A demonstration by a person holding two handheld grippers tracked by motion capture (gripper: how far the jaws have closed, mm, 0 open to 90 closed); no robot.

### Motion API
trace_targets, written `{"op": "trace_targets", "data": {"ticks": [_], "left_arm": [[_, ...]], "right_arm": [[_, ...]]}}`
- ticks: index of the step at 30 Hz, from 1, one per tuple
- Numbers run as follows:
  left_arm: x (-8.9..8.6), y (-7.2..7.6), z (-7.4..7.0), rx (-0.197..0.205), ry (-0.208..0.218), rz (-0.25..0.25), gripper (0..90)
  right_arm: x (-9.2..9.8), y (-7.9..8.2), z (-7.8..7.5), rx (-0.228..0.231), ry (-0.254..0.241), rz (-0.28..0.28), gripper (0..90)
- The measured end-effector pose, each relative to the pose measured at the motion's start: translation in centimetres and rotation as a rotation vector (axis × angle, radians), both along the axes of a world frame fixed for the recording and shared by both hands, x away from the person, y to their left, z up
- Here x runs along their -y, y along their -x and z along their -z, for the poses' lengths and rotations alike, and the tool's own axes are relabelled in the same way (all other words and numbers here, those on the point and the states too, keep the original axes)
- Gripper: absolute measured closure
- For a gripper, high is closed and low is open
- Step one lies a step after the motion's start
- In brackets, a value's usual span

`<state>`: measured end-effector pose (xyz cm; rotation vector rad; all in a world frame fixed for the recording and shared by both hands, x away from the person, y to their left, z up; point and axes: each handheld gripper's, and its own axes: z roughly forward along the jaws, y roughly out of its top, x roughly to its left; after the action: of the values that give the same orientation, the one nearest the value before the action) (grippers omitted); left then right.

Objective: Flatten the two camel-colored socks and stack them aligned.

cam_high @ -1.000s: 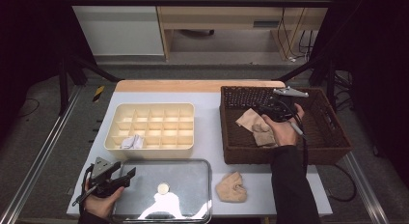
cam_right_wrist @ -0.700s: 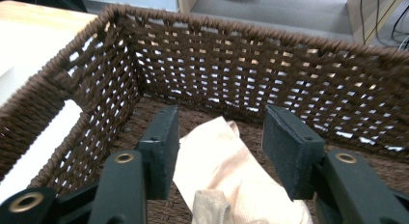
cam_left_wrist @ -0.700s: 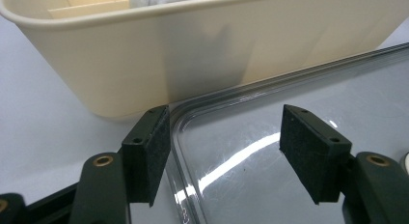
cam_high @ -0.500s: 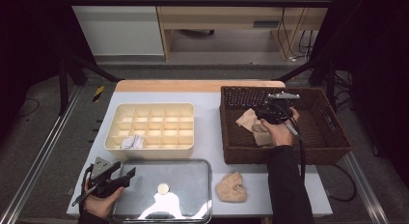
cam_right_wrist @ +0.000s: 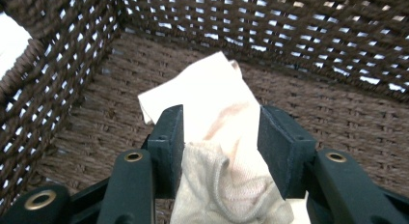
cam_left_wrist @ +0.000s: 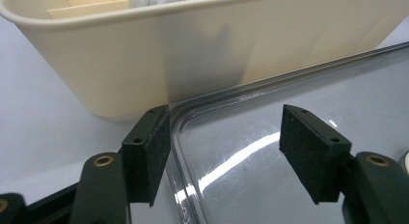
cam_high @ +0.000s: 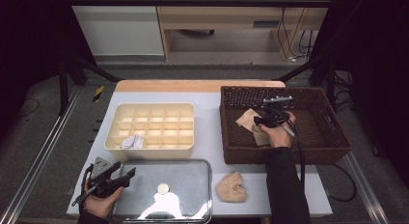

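In the high view my right gripper (cam_high: pixel 260 121) reaches down into the brown wicker basket (cam_high: pixel 284 155), over a pile of beige socks (cam_high: pixel 247 119). The right gripper view has its jaws (cam_right_wrist: pixel 221 142) straddling a beige sock (cam_right_wrist: pixel 217 103) on the basket floor. They have just been closing, with the sock between them, and I see no clear squeeze on the cloth. My left gripper (cam_high: pixel 124 177) rests at the table's near left with its jaws open over the corner of a clear lid (cam_left_wrist: pixel 289 118), nothing between its pads (cam_left_wrist: pixel 149 151).
A cream compartment tray (cam_high: pixel 149 150) stands left of centre with a white rolled item (cam_high: pixel 131 142) in a front cell. The clear lid (cam_high: pixel 188 175) with a round knob (cam_high: pixel 164 189) lies before it. A balled beige sock (cam_high: pixel 231 188) sits on the table near the basket's front.
My right gripper has sunk lower into the basket onto the socks and its jaws have narrowed. The left gripper has stayed where it was.
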<state>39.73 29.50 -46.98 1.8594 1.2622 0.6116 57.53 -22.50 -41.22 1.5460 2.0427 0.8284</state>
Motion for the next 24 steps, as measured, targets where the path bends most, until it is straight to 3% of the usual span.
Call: {"op": "trace_targets", "data": {"ticks": [7, 11, 17, 20, 24], "left_arm": [[0.0, 0.0, 0.0, 0.003, 0.0, -0.001, 34.9], [0.0, 0.0, 0.0, 0.002, 0.0, 0.0, 34.9], [0.0, 0.0, 0.0, 0.001, 0.0, -0.001, 34.9], [0.0, 0.0, 0.0, 0.002, 0.001, 0.001, 34.9], [0.0, 0.0, 0.0, 0.001, 0.004, 0.001, 34.9]], "right_arm": [[0.2, -0.2, 0.5, -0.023, -0.007, 0.011, 54.1], [-0.1, -0.3, 0.7, -0.047, 0.014, 0.005, 54.1], [-0.2, -0.8, 1.3, -0.111, 0.009, 0.006, 56.1], [-0.2, -1.0, 1.6, -0.146, 0.002, 0.0, 59.8], [-0.1, -0.9, 2.1, -0.159, -0.024, 0.005, 69.9]]}}
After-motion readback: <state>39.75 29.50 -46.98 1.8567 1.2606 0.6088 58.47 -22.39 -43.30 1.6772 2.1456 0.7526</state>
